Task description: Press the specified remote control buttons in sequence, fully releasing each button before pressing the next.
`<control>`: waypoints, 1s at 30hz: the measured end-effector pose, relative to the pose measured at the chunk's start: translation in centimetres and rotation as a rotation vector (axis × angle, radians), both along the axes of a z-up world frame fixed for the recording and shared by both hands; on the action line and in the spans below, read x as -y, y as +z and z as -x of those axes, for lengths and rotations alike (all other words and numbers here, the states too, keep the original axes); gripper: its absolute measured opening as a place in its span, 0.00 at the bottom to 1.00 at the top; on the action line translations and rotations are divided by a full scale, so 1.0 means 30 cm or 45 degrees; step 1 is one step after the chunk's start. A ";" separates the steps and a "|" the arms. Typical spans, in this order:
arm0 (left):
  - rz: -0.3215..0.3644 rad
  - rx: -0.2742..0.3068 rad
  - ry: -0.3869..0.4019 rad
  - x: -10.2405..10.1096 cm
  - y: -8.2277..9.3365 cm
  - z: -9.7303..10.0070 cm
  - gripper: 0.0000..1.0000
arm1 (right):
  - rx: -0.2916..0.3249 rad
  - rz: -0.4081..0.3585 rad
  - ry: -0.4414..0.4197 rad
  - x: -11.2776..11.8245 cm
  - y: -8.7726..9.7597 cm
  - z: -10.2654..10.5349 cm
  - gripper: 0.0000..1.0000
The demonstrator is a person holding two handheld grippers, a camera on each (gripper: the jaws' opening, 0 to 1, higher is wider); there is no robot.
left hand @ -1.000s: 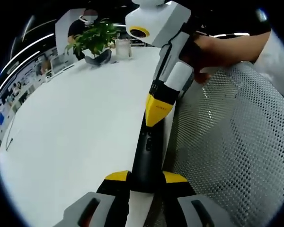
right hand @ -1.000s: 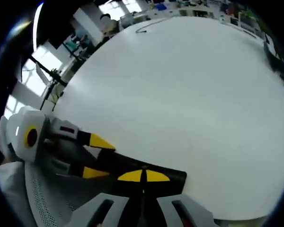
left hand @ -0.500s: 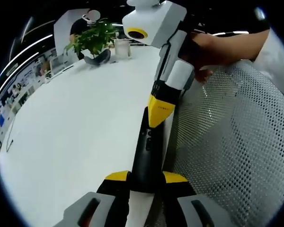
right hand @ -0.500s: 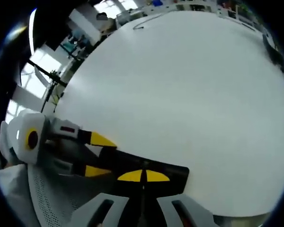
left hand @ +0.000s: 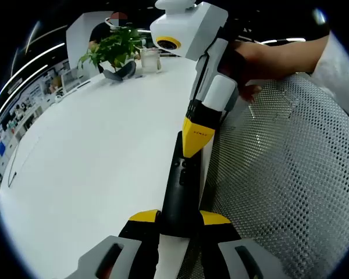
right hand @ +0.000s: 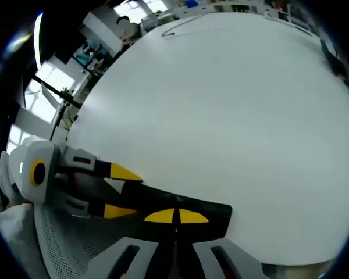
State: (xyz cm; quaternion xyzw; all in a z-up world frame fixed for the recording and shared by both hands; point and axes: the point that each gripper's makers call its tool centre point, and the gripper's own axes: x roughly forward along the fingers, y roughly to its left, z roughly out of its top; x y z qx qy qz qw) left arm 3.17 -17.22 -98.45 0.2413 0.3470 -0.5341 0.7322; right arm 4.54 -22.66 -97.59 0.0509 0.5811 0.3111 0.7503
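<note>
A slim black remote control [left hand: 179, 192] lies along the white table's [left hand: 93, 145] edge, its near end clamped between the yellow tips of my left gripper [left hand: 179, 218]. My right gripper [left hand: 195, 136] comes in from above, held by a person's hand [left hand: 267, 58]. Its yellow tips are shut together and its point rests on the remote's upper button area. In the right gripper view, my right gripper [right hand: 175, 216] sits shut over the remote [right hand: 151, 200], and the left gripper [right hand: 121, 192] grips the remote from the left.
A white mesh chair back [left hand: 291, 174] stands right beside the table edge. A potted plant [left hand: 116, 49] and a glass [left hand: 151, 58] sit at the table's far end. A thin cable [right hand: 180, 29] lies across the far side of the table [right hand: 221, 104].
Almost nothing has changed. The right gripper's tip stays on the remote with only a slight shift, and the left gripper keeps its hold.
</note>
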 end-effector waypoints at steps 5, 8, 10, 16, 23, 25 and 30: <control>0.001 0.007 -0.008 0.002 0.000 0.001 0.25 | -0.037 -0.022 -0.038 0.006 -0.005 -0.004 0.00; 0.002 0.008 -0.008 0.003 0.000 0.004 0.25 | -0.052 -0.049 -0.053 0.012 -0.010 -0.002 0.00; 0.004 0.008 -0.008 0.004 0.000 0.005 0.25 | -0.046 -0.059 -0.041 0.007 -0.005 0.004 0.00; 0.002 0.010 -0.010 0.005 -0.001 0.011 0.25 | -0.051 -0.070 -0.029 0.004 0.000 0.012 0.00; 0.001 0.010 -0.012 0.007 -0.001 0.016 0.25 | -0.083 -0.033 -0.033 0.003 0.005 0.029 0.00; 0.000 0.013 -0.016 0.007 -0.001 0.017 0.25 | -0.113 -0.005 -0.020 0.011 0.004 0.040 0.00; 0.001 0.013 -0.016 0.007 -0.001 0.018 0.25 | -0.130 0.031 -0.072 0.041 0.004 0.035 0.00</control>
